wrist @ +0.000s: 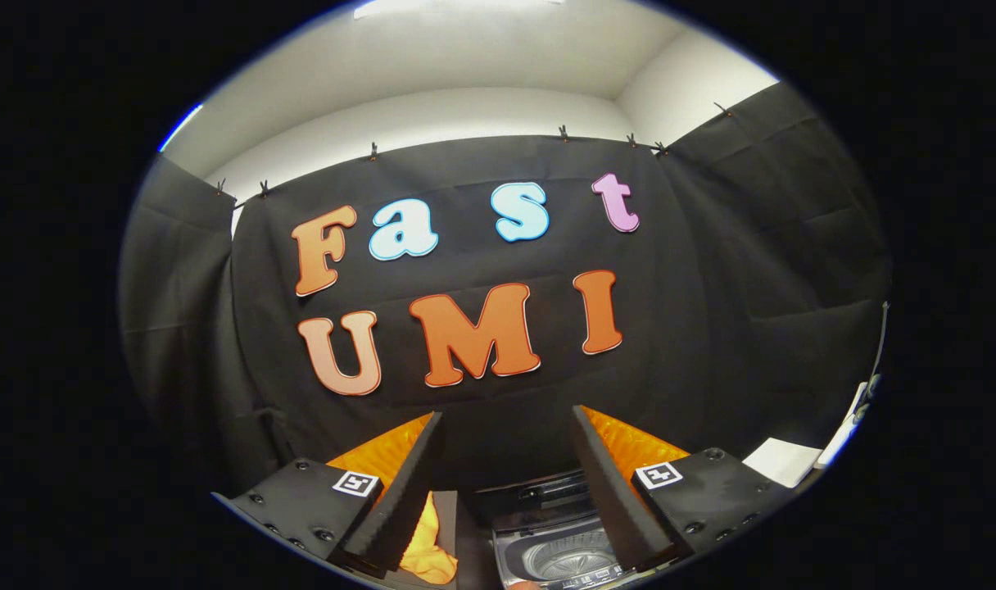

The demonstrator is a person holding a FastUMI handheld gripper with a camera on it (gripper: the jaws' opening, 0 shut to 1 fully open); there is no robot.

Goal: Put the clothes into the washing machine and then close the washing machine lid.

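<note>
My gripper is held high and open, with nothing between its fingers; it faces the black cloth wall. Far below, between the fingers, stands a small top-loading washing machine with its lid up, so the metal drum shows. Left of the machine, partly hidden behind the left finger, lies a yellow-orange cloth on a dark surface.
A white flat object lies off to the right beyond the right finger. The black cloth wall closes the booth ahead and on both sides, with a white wall and ceiling above it.
</note>
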